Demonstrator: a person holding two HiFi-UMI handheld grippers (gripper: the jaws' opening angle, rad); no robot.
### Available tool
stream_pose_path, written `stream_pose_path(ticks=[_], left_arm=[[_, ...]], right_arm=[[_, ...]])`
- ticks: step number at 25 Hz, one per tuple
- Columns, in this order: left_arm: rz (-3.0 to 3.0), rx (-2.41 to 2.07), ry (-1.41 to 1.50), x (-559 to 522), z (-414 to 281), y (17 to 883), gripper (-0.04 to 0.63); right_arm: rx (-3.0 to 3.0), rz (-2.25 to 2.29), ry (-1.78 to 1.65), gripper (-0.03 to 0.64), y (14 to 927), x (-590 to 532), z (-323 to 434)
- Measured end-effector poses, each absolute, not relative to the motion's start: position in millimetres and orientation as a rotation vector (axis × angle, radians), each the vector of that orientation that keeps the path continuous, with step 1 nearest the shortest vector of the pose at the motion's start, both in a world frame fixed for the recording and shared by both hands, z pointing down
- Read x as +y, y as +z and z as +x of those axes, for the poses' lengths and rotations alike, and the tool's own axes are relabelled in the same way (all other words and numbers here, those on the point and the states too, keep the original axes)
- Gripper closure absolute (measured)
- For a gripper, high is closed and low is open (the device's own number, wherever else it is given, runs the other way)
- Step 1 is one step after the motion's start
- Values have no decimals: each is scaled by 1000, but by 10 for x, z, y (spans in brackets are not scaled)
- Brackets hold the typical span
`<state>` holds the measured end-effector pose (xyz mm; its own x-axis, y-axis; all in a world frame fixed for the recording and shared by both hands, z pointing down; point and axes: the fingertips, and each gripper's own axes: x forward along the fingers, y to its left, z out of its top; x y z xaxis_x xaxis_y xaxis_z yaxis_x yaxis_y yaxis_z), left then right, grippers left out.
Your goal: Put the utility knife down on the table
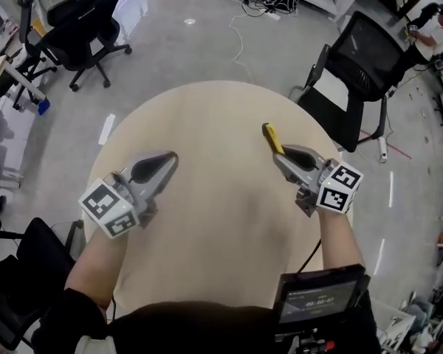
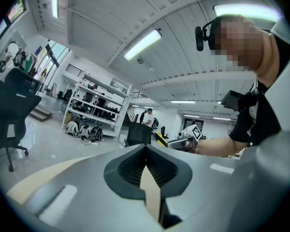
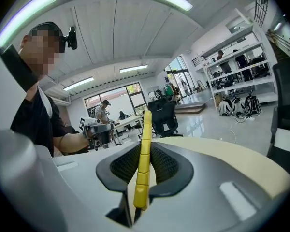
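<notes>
right gripper (image 1: 282,153) pinches utility knife (image 1: 272,137) near table's (image 1: 207,220) right edge | left gripper (image 1: 166,162) pressed together, empty | knife not yet set down

You are in a big open lab or workshop hall, not a home. Under you is a polished grey floor (image 1: 192,43) with cables (image 1: 257,7) trailing across it, and rolling office chairs (image 1: 85,39) stand around your round desk (image 1: 207,227). Strip lights (image 2: 142,43) run along a high panelled ceiling (image 2: 111,13). Metal racks (image 2: 94,105) carry gear, with bags (image 2: 84,131) at their foot. Farther off, people (image 3: 104,111) work at other desks near glazed doors (image 3: 116,98).
</notes>
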<state>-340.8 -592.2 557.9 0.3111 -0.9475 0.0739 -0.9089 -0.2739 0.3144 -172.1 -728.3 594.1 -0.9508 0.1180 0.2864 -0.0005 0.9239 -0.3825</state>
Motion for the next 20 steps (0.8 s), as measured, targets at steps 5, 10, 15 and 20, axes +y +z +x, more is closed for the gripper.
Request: stream_pose_path(ticks=[5,10,15,20], left_arm=[[2275,-1675,-131,-6451,-3561,6125,597],[2291,-1673,-102,-6782,-3734,6476,597],[2308,-1653,-77,-6946,-3759,6693,597],[2318,-1621,-68,-6962,-3708,6831,597]], right_arm=[[-2653,-86,539,535,6688,-7953,-2116],[-2552,-24,526,535,7244,-8570,-2441],[-2479,10,527,535,7576,-8887,-2632],[-2424,15,489,535,7749,-9002,-2744]])
